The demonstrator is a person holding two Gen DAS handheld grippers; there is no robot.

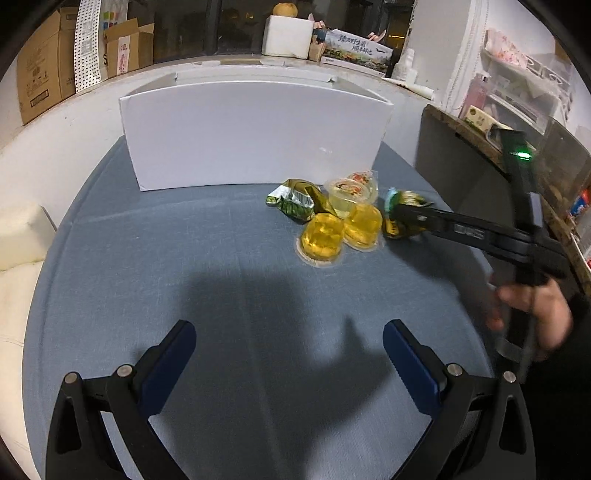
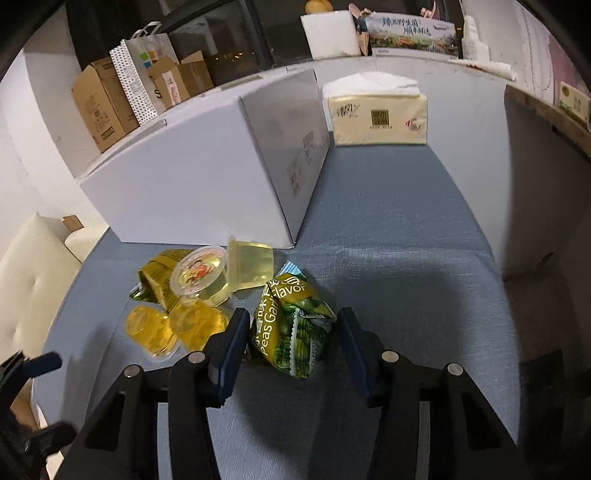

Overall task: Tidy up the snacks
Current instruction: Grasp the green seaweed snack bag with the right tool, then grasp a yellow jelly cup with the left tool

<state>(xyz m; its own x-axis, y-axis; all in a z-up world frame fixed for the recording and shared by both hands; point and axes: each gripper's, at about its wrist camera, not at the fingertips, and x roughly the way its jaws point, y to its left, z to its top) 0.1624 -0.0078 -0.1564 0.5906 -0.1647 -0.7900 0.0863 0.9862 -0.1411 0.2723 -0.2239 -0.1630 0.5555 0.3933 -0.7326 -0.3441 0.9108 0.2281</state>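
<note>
A pile of snacks lies on the blue cloth in front of a white cardboard box (image 1: 255, 133) (image 2: 207, 184). It holds two yellow jelly cups (image 1: 323, 236) (image 2: 151, 328), a clear jelly cup with a printed lid (image 1: 349, 190) (image 2: 197, 271), a green-gold pea packet (image 1: 295, 201) (image 2: 157, 275), and a second pea packet (image 2: 291, 325) (image 1: 400, 212). My right gripper (image 2: 293, 332) (image 1: 397, 214) is open with its fingers on both sides of that second packet. My left gripper (image 1: 290, 341) is open and empty, well short of the pile.
A yellow tissue pack (image 2: 380, 118) stands behind the box on the right. A dark wooden shelf edge (image 1: 480, 147) rises at the right. Brown cartons (image 1: 44, 77) and a white foam box (image 1: 288, 35) sit on the ledge behind. A cream cushion (image 1: 18, 243) lies left.
</note>
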